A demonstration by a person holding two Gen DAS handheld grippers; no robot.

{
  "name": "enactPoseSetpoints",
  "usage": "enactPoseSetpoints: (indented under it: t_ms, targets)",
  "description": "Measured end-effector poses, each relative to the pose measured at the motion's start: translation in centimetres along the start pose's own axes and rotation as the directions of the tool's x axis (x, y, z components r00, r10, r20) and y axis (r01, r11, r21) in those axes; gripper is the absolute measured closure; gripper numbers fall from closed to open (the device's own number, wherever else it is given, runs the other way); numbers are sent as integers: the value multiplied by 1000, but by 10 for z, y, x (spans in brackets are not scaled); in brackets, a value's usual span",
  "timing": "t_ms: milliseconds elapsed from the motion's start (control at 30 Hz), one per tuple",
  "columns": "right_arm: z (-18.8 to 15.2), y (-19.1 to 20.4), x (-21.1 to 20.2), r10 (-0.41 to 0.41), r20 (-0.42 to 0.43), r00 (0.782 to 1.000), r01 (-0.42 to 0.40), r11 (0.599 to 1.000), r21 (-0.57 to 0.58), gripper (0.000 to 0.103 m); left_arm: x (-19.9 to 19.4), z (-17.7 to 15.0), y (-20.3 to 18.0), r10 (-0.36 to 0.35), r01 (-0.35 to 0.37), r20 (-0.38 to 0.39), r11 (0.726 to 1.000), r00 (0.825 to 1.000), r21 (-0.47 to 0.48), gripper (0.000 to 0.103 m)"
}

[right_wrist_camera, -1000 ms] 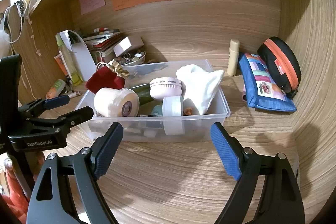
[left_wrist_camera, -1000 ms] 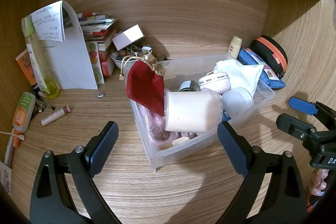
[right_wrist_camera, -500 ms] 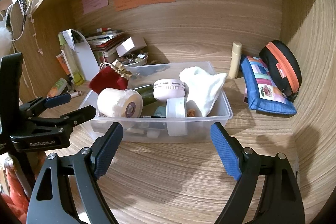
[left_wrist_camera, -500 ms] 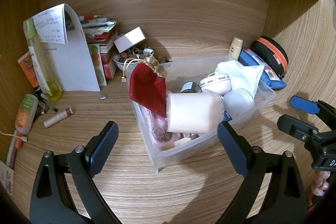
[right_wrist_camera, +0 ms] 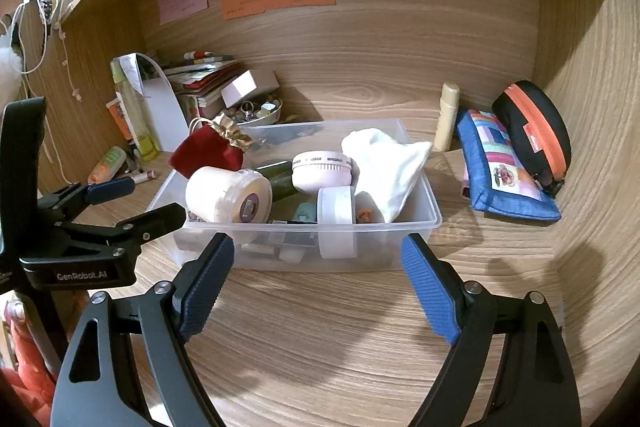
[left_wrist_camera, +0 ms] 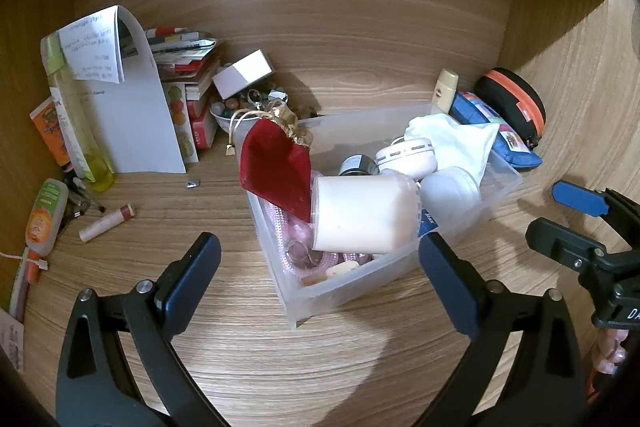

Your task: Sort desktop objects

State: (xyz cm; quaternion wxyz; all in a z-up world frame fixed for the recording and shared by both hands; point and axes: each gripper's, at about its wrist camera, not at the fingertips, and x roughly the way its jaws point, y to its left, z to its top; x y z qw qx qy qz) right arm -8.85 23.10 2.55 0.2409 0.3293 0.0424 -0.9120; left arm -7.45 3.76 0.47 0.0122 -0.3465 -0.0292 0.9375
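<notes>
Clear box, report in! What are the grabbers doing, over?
Left gripper open, empty. Right gripper open, empty, short of the clear box. Box crammed: white jar, red pouch, white cloth. Nothing blocking.

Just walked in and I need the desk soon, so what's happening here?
A person is sorting desk clutter with a gripper in each hand. Right now both the left gripper and the right gripper hover open and empty over the wooden desk, in front of a clear plastic bin. The bin holds a white jar, a red pouch and a white cloth. Nothing is being held.
</notes>
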Motion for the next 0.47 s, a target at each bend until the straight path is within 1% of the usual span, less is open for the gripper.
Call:
enactPoseSetpoints:
  t_ms: [467]
  targets:
    - [0, 4, 1, 0, -12, 1000, 0, 1000, -7, 19, -4, -2, -6, 4, -5, 26, 999, 1000, 36, 2]
